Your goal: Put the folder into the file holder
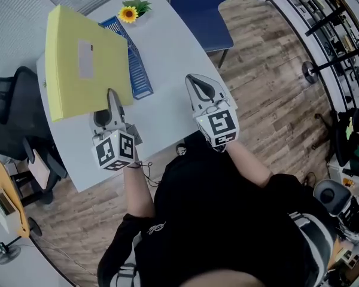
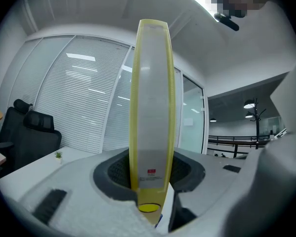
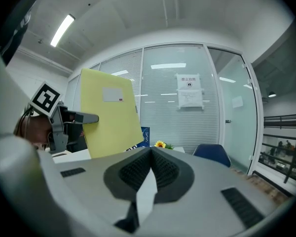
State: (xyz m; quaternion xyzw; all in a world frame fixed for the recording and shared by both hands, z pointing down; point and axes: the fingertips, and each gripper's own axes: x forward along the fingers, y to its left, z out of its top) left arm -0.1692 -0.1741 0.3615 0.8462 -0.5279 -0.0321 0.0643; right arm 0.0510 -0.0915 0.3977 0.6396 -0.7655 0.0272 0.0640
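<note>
A thick yellow folder with a white label is held up over the white table, tilted, its lower edge in my left gripper. In the left gripper view the folder's spine stands upright between the jaws, which are shut on it. The blue file holder lies on the table just right of the folder, partly hidden behind it. My right gripper hovers over the table's right side, shut and holding nothing. In the right gripper view the folder and the blue holder show at the left.
A small sunflower stands at the table's far end. A blue chair is at the far right, a black office chair at the left. A round wooden side table sits lower left. Wooden floor lies to the right.
</note>
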